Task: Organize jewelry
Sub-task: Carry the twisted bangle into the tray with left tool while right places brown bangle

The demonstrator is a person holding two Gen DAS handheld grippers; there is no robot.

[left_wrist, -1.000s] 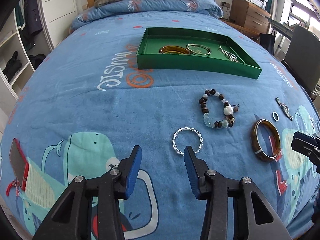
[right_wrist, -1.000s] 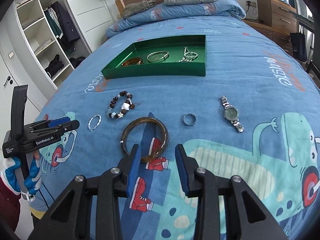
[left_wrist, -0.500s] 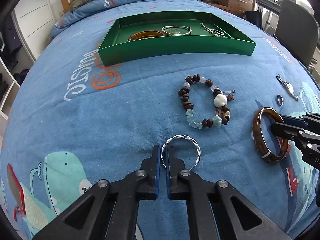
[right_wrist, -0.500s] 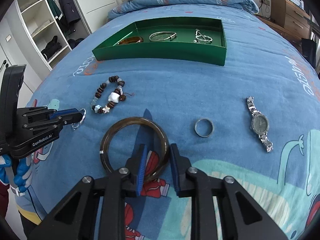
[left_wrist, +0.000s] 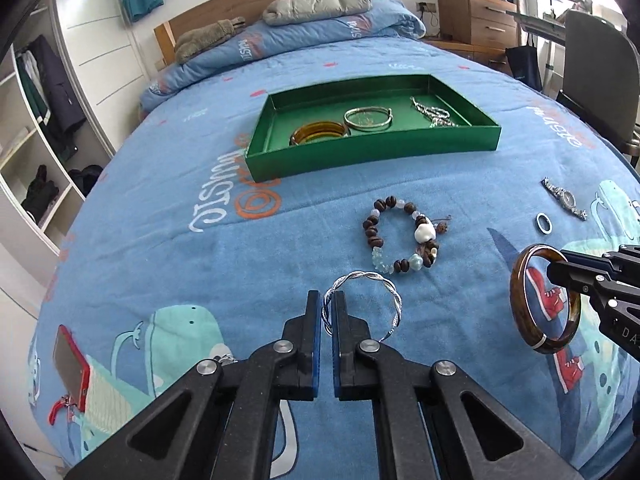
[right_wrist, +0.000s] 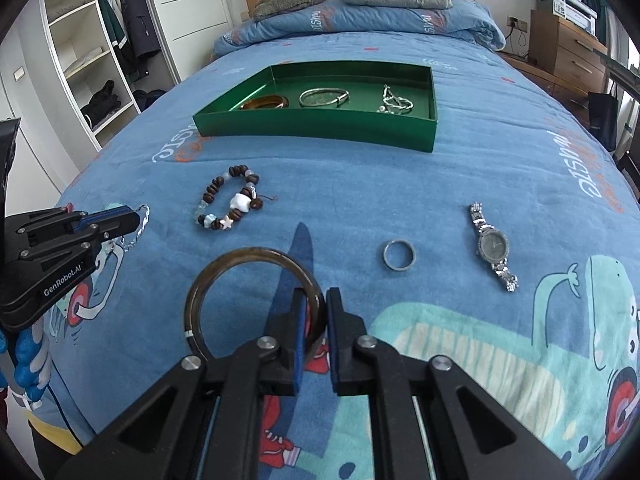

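Now the left tool (left_wrist: 327, 312) is closed on the near-left rim of the twisted silver bangle (left_wrist: 362, 304), and the right tool (right_wrist: 318, 312) is closed on the near-right rim of the brown bangle (right_wrist: 256, 300). Beyond both tools a beaded bracelet (right_wrist: 230, 204) lies on the bed (right_wrist: 500, 160). Further ahead stands the green tray (right_wrist: 316, 126). A ring (right_wrist: 399, 255) and a watch (right_wrist: 493, 246) lie to the right of the right tool.

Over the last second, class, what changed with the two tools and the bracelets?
Both open tools closed: the left tool took the twisted silver bangle, the right tool the brown bangle, and each ring is now lifted, tilted. The beaded bracelet, ring, watch and green tray stayed put.
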